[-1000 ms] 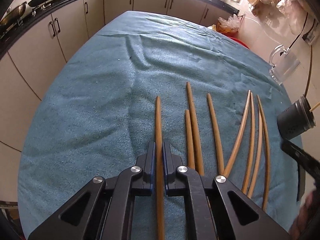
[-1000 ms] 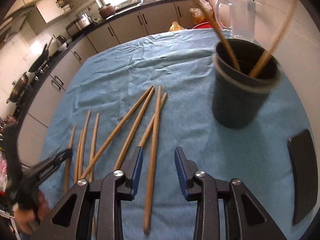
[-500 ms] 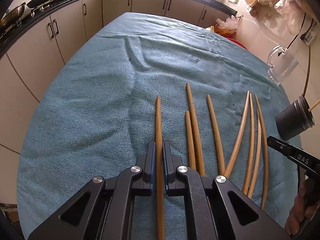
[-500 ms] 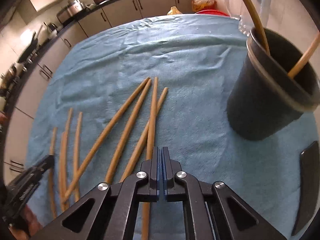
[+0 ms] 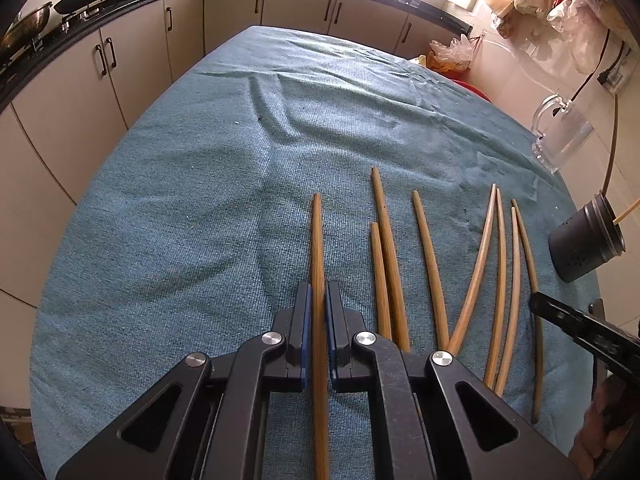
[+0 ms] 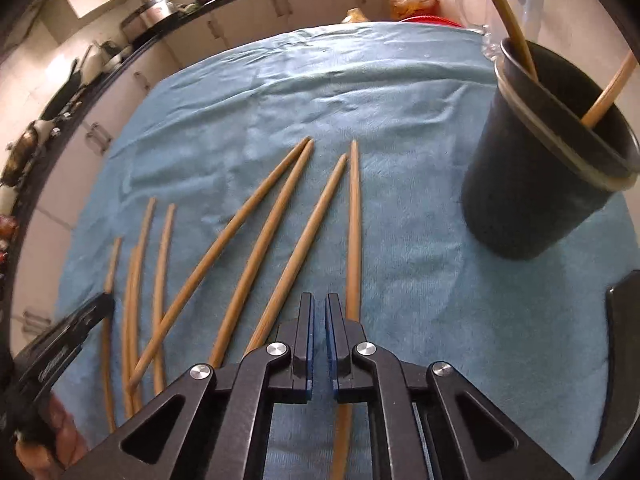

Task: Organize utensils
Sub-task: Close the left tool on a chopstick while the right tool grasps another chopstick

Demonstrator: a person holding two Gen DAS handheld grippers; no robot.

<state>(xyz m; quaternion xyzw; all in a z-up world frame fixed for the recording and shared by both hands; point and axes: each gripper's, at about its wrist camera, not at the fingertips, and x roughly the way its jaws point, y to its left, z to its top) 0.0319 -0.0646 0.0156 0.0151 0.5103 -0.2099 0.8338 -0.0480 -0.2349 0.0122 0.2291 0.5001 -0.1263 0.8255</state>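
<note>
We held the left hand-held gripper (image 5: 318, 308) clamped on one chopstick (image 5: 317, 240) lying on the blue-covered counter (image 5: 180, 220), its long axis running near to far. Our right hand-held gripper (image 6: 319, 312) was shut and empty, another chopstick (image 6: 353, 220) just right of it. Eight lay flat; two stood in the dark cup (image 6: 532, 184).

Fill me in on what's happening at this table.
A person is sorting wooden chopsticks off a blue towel into a dark cup, which already holds two. The left hand-held gripper is shut on the leftmost chopstick, which lies flat on the towel. The right hand-held gripper is shut with nothing between its pads; the rightmost chopstick lies just beside it. Several more wait loose on the towel.
</note>
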